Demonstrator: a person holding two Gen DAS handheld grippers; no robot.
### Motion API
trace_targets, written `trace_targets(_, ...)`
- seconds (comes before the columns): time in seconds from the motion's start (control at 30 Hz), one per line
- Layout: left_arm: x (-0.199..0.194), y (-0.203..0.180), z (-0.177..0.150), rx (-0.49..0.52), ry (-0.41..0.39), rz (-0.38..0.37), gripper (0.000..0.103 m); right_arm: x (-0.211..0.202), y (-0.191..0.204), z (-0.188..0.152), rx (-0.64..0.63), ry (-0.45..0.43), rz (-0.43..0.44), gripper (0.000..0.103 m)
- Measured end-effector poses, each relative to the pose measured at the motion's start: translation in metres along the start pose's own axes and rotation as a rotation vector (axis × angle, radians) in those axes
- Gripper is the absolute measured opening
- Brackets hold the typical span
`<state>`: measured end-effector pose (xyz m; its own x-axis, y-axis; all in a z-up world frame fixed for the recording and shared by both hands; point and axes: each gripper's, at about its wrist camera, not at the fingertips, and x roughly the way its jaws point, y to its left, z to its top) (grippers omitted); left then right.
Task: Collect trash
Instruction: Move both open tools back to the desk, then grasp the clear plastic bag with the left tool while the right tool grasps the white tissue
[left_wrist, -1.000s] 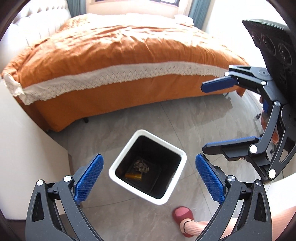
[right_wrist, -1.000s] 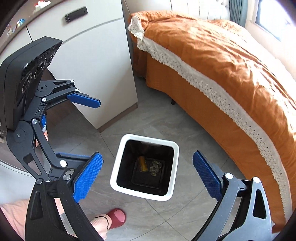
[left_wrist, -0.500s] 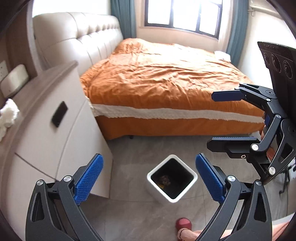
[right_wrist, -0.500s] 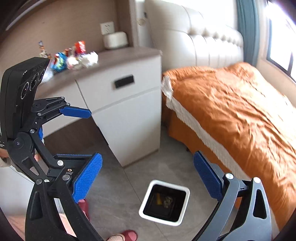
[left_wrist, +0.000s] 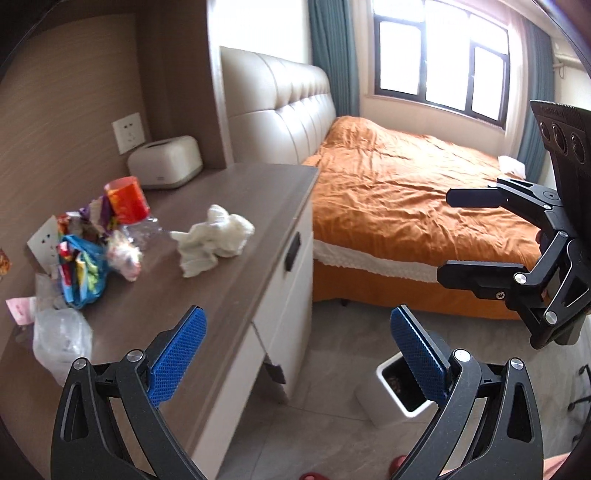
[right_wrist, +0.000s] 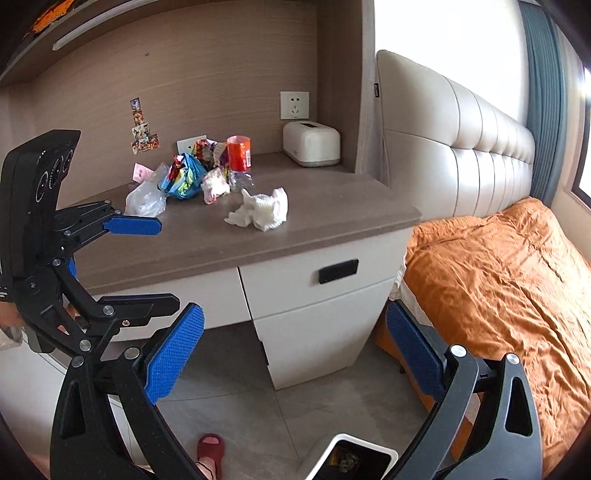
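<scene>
Trash: a heap of wrappers and bags on the desk top (right_wrist: 229, 240) — crumpled white tissue (right_wrist: 264, 208) nearest the front edge, blue snack bag (right_wrist: 183, 177), clear plastic bag (right_wrist: 146, 197), red-labelled bottle (right_wrist: 239, 160) behind.
Left gripper (left_wrist: 295, 360): jaws spread wide, blue pads holding nothing, touching nothing; it hangs in front of the desk top's front edge.
Right gripper (right_wrist: 293, 352): jaws equally wide apart, empty, in the air before the desk's drawer fronts.
Trash versus grippers: well apart, above and beyond both pairs of fingers.
Bin (right_wrist: 325, 459): white, square, on the floor below the desk top, with some scraps inside.
Tissue box (right_wrist: 311, 143): at the back of the desk top.
</scene>
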<state>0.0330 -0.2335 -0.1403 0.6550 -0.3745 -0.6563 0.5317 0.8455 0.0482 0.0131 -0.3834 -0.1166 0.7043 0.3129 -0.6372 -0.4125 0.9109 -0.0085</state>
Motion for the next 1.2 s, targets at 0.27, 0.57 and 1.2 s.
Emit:
trace_targets(0.27,-0.013,0.107,-0.008,-0.077,-0.007,0.119,0.098,0.063,0.037,0.050,-0.038,-0.008,0.035,0.098)
trace_targets(0.57,0.005,0.180,-0.024,-0.127,0.026,0.188,0.098,0.131,0.051,0.070,-0.024,0.022,-0.017,0.098)
trace_targets(1.2,0.045,0.216,-0.036,-0.124,0.153,0.164,0.041,0.215,0.037,0.076,0.038,0.136,-0.070,0.051)
